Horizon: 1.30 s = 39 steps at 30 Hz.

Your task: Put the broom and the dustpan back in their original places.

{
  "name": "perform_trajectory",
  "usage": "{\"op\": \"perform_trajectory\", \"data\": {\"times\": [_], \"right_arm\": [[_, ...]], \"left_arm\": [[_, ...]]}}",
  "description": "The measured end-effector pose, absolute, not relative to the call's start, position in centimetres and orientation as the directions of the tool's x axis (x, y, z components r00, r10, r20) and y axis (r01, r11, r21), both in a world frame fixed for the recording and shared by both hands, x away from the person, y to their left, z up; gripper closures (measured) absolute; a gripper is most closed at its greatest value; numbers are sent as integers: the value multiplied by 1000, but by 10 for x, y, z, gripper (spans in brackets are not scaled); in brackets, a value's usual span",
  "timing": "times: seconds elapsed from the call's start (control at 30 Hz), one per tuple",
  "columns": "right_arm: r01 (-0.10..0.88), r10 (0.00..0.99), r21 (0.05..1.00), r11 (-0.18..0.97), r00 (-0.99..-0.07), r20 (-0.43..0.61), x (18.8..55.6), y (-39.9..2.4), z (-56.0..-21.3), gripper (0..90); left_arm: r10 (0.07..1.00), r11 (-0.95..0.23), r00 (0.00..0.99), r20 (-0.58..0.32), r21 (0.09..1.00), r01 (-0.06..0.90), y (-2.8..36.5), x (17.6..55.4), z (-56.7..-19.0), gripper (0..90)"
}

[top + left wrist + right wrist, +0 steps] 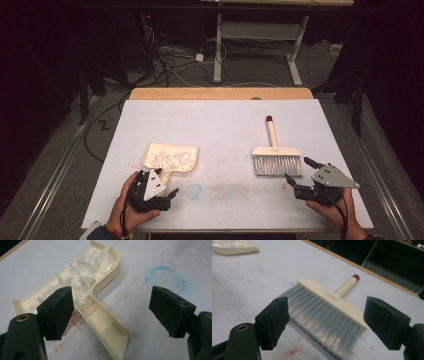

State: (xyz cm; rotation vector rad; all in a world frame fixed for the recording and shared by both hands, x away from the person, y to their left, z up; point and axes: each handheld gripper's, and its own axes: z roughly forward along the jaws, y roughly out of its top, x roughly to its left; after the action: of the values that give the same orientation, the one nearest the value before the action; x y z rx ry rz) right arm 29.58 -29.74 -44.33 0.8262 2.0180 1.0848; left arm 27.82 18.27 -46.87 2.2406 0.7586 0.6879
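Note:
A cream dustpan (pixel 170 157) full of white shreds (pixel 87 270) lies at the left of the white table cover, its handle (pixel 107 322) pointing toward the near edge. My left gripper (pixel 161 184) is open, its jaws standing on either side of that handle without touching it (pixel 112 293). On the right lies a cream hand brush (pixel 276 157) with grey bristles (pixel 324 317) and a red-tipped handle (pixel 348 285) pointing away. My right gripper (pixel 300 171) is open just in front of the bristles' right end (pixel 327 302), holding nothing.
A blue ring mark (pixel 195 190) and red specks stain the white sheet (pixel 225 125) near the front. A wooden table edge (pixel 220 93) shows at the back. Cables (pixel 170 60) and another table's legs (pixel 218 50) stand on the floor beyond.

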Motion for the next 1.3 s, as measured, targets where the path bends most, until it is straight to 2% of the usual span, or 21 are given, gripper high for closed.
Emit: {"op": "perform_trajectory", "data": {"times": [0.2,0.57,0.7,1.3], "right_arm": [[193,773,870,453,-573,-274,283,-300,-454,190],[196,781,883,427,-572,-251,281,-301,-449,180],[168,773,885,434,-574,-270,279,-300,-446,178],[162,765,870,465,-569,-302,275,-294,-444,173]], "left_arm": [[667,-625,692,278,715,315,179,277,-469,183],[669,-628,685,289,712,313,178,275,-469,176],[665,-632,689,288,709,313,178,274,-470,176],[663,-638,685,302,707,305,178,271,-469,176]]}}
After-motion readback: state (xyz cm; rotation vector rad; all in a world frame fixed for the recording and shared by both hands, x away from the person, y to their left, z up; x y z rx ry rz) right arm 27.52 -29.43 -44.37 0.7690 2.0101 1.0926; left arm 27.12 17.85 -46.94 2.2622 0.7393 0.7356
